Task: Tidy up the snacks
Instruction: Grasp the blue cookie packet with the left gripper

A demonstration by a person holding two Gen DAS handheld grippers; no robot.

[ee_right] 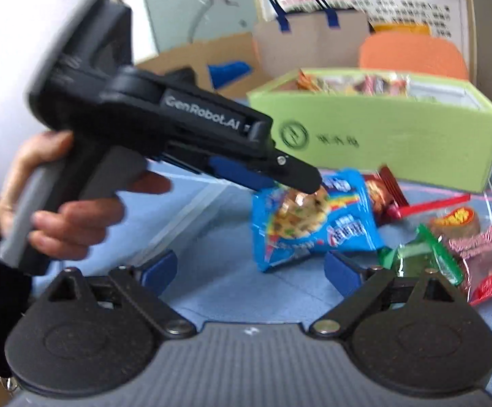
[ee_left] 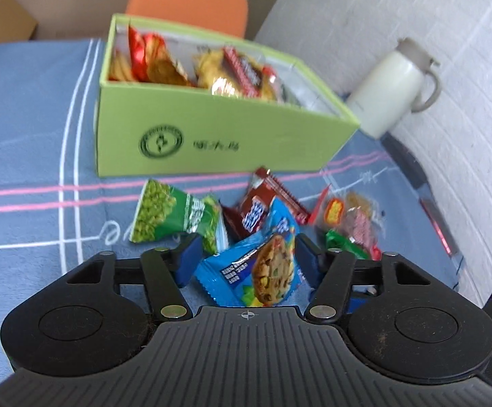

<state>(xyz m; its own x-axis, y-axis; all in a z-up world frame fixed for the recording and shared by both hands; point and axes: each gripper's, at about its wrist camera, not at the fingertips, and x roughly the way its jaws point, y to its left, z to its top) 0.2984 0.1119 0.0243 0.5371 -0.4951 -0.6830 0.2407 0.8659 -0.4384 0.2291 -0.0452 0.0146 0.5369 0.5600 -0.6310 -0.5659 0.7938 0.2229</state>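
Seemingly crinkled blue cookie packet (ee_left: pixel 259 268)

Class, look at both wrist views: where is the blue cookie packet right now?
The blue cookie packet lies on the blue tablecloth in front of the green box, between the left gripper fingers, with the brown packet just behind it.

Loose snack packets (ee_left: pixel 256 224) crowd the cloth before the green box (ee_left: pixel 212 135); left lies bare.

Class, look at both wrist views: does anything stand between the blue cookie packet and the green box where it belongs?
Yes. The brown wrapped snack lies on the cloth between the blue cookie packet and the green box, whose near wall also faces it.
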